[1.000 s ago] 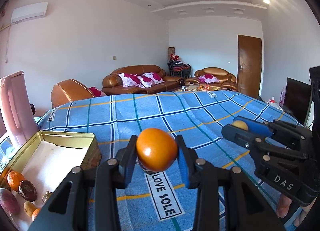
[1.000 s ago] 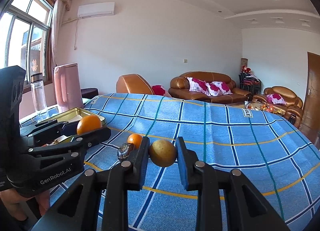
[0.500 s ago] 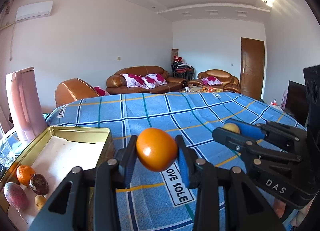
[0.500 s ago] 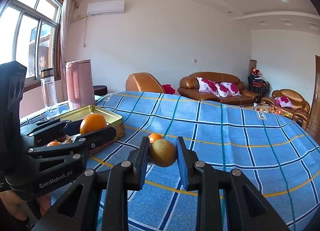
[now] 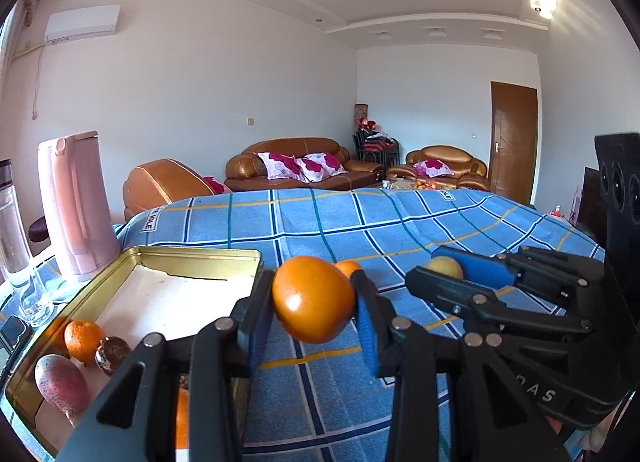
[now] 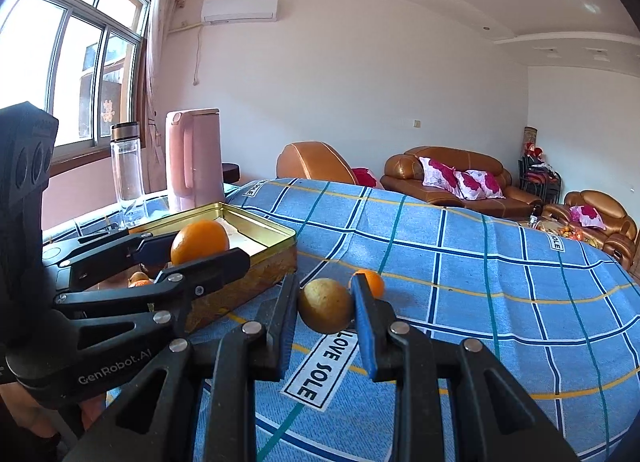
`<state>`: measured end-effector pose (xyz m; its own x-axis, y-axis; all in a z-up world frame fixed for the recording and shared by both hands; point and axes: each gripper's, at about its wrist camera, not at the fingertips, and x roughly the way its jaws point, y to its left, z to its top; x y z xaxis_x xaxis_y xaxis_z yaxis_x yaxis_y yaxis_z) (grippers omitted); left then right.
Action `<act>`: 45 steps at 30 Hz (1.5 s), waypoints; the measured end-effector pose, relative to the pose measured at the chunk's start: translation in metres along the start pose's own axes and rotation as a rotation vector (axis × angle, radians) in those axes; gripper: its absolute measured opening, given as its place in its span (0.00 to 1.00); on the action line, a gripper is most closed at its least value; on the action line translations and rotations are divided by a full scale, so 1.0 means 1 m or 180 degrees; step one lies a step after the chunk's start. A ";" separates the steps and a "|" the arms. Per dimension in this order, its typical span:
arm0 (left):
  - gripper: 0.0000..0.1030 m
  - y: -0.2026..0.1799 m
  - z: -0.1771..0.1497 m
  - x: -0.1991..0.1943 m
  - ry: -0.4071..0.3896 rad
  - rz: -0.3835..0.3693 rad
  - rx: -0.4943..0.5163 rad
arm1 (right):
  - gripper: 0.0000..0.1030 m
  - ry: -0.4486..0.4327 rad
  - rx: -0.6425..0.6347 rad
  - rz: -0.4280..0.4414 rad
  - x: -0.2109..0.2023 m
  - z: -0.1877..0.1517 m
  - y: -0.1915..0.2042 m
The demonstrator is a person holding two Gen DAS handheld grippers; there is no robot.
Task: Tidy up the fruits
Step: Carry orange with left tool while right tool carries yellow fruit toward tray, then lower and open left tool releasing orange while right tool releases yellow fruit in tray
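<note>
Living room behind, blue checked cloth over surface [image 6: 500, 262]. My left gripper [image 5: 314, 302] clamped on big orange [image 5: 313, 298], held above cloth just beside gold tin [image 5: 192, 254], I judge for drop-in. My right gripper [image 6: 326, 308] closed on yellowish fruit [image 6: 326, 311], queued alongside. Tin holds tangerine [image 5: 83, 340], dark fruit [image 5: 113, 354], reddish fruit [image 5: 62, 382] bunched at near end, far end bare. One small orange [image 6: 374, 282] loose on cloth.

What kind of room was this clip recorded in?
Most likely a home living room: brown leather sofas with floral cushions, a wall air conditioner, and a table under a blue checked cloth holding a fruit tin.
</note>
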<state>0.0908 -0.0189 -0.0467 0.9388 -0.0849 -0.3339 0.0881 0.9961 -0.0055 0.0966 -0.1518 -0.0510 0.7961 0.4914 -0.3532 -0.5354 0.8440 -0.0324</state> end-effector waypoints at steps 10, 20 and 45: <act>0.38 0.026 -0.004 -0.014 -0.0025 0.0094 -0.0087 | 0.28 0.0017 -0.0113 0.0122 0.006 0.004 0.026; 0.38 0.051 -0.007 -0.021 -0.0037 0.0211 -0.0194 | 0.28 0.0041 -0.0208 0.0221 0.012 0.008 0.045; 0.38 0.095 -0.014 -0.034 0.0014 0.0470 -0.0310 | 0.28 0.0114 -0.0422 0.0489 0.031 0.013 0.087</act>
<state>0.0625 0.0791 -0.0493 0.9376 0.0623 -0.3421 -0.0834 0.9954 -0.0473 0.0782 -0.0600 -0.0527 0.6929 0.6022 -0.3965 -0.6841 0.7228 -0.0975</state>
